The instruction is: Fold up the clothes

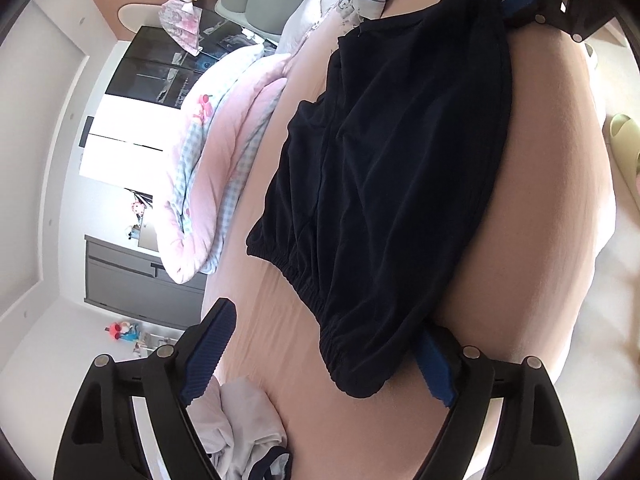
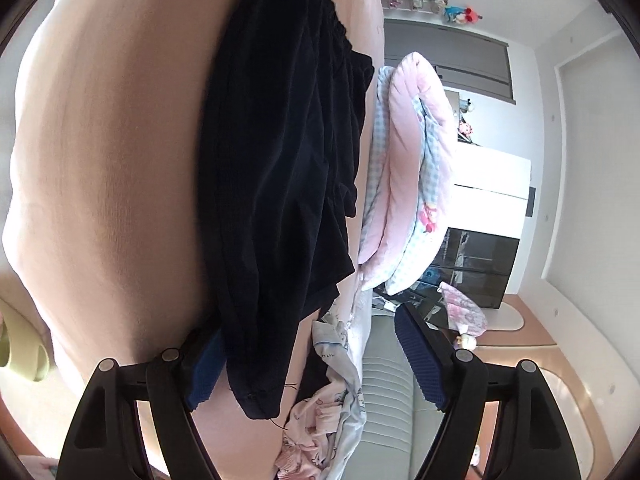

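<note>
A dark navy pair of shorts (image 1: 400, 160) with an elastic waistband lies spread along the pink bed sheet (image 1: 540, 200). My left gripper (image 1: 326, 322) is open at the waistband end, and the waistband corner lies between its fingers, over the right blue pad. At the far end of the shorts, my right gripper (image 1: 532, 4) shows in the left wrist view. In the right wrist view the shorts (image 2: 280, 160) run away from my right gripper (image 2: 304, 324). It is open, with the hem corner lying against its left finger (image 2: 204, 364).
A folded pink and checked quilt (image 1: 224, 176) (image 2: 408, 168) lies along the bed beside the shorts. A crumpled white garment (image 1: 240, 420) sits by my left gripper. Patterned pale clothes (image 2: 336, 400) sit by my right gripper. A pale green slipper (image 1: 624, 136) is on the floor.
</note>
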